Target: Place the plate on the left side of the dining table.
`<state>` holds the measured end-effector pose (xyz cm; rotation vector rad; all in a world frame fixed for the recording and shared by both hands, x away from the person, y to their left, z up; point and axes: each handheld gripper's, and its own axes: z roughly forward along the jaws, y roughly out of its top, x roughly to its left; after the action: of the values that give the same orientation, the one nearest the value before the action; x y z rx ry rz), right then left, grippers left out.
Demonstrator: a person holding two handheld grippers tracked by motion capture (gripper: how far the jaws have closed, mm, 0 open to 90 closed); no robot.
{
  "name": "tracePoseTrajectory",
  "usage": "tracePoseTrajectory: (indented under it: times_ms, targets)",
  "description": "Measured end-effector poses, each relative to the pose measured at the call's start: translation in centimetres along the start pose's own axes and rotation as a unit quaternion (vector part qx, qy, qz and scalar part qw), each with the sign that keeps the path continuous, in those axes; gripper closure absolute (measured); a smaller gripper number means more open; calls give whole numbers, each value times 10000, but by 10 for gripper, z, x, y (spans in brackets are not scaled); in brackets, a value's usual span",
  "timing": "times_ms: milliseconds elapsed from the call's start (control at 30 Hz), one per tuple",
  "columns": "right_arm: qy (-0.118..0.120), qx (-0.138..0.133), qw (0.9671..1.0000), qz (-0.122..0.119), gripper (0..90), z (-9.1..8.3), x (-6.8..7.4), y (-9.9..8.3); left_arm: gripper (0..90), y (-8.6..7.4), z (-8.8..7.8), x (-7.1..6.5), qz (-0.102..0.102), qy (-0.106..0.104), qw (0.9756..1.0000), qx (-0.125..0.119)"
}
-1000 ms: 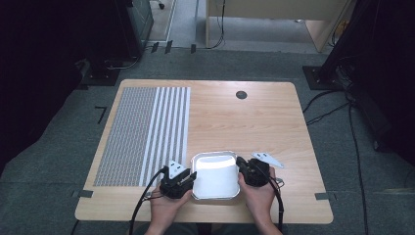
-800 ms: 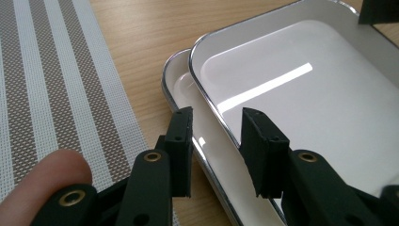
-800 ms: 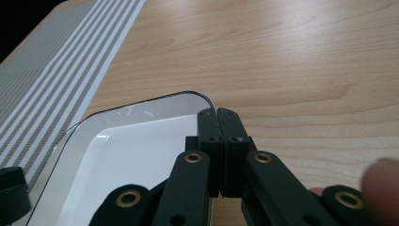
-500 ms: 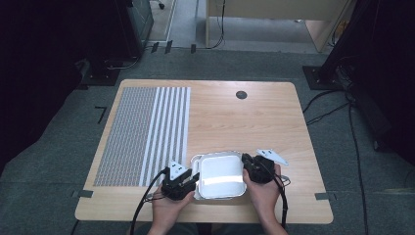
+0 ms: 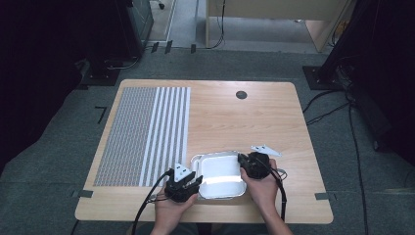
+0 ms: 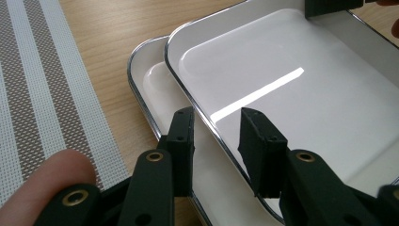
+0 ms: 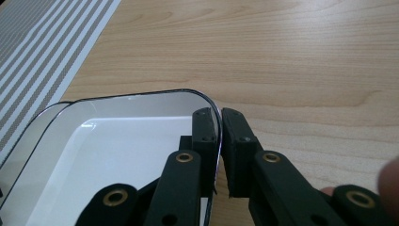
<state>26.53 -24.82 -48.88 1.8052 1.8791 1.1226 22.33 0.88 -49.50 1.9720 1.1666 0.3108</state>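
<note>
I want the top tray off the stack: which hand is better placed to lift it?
Probably the right: the right gripper already pinches the upper tray rim. The left gripper stands open astride that rim, over the lower tray.

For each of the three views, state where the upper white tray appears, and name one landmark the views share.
High view: upper white tray at the table's near edge, between both grippers.
Left gripper view: upper right, rim between the jaws.
Right gripper view: lower left, rim clamped.
Shared landmark: striped mat.

lower tray [image 6: 150, 80] mostly hidden beneath upper tray [image 6: 291, 94]
</note>
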Motion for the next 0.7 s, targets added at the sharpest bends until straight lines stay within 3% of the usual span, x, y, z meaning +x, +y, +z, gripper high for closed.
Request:
tracePoseTrajectory:
  times_ms: [233,467,700]
  targets:
    - [-213,-230,9993,199,874,-1,1,-6,667,0,0,0,-24,-58,10000,-9]
    - [-69,-332,9964,782,876,-1,-7,-9,642,-1,-1,-1,-96,-220,9997,13]
    - [65,-269,9946,1003,872,0,-12,-9,682,-2,0,-6,-44,-280,9996,-13]
